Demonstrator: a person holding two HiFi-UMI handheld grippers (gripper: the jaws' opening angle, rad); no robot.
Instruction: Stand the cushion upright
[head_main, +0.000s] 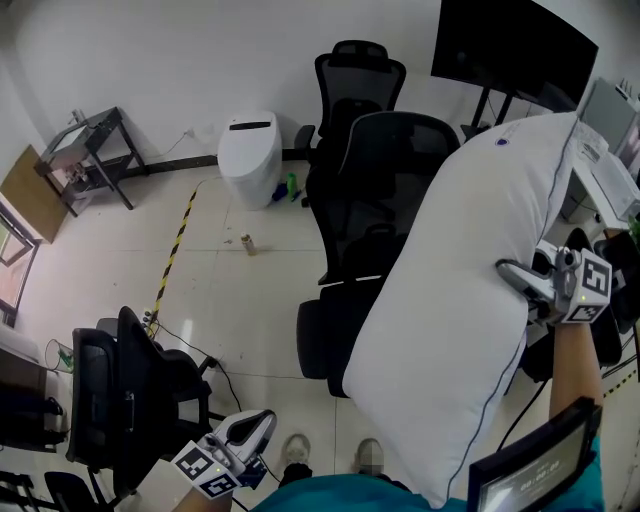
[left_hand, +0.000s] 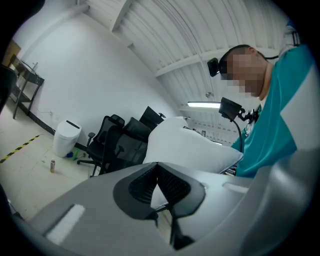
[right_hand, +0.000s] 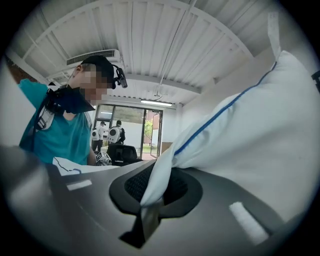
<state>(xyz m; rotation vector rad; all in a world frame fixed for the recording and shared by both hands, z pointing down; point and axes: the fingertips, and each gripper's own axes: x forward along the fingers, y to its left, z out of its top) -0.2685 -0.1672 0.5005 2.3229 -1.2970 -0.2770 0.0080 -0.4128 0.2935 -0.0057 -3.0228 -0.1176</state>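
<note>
Cushion: large, white, pillow-shaped fabric cushion with thin blue piping (head_main: 450, 300), hanging in the air and filling the head view from 1 o'clock down to 5 o'clock. It leans, its top end tipped toward 1 o'clock and its bottom end near my body. It rests on no surface that I can see.

My right tongs (head_main: 515, 272), at 3 o'clock, are clamped tight on a pinch of the cushion's cover along its piped edge. The fabric is gathered between the jaws and they alone carry the cushion. My left tongs (head_main: 262, 420), low at 7 o'clock, have their jaws together with nothing between them and are well apart from the cushion.

I judge the task about half done: the cushion is raised on end, but it is not yet set down, straightened or released. What remains is to bring its bottom edge onto a support, steady it upright, perhaps with the left tongs, and let go.

Just behind the cushion, from 12 o'clock to the centre, stand two black mesh office chairs (head_main: 385, 190), whose backs and arms could catch it. A dark flat screen (head_main: 510, 45) sits at 1 o'clock and a cluttered desk edge (head_main: 610, 170) at 2 o'clock. Another black chair (head_main: 120, 400) is at 8 o'clock. A white rounded bin-like unit (head_main: 250, 158) stands at 11 o'clock, with yellow-and-black floor tape (head_main: 175, 250) at 9 o'clock.
</note>
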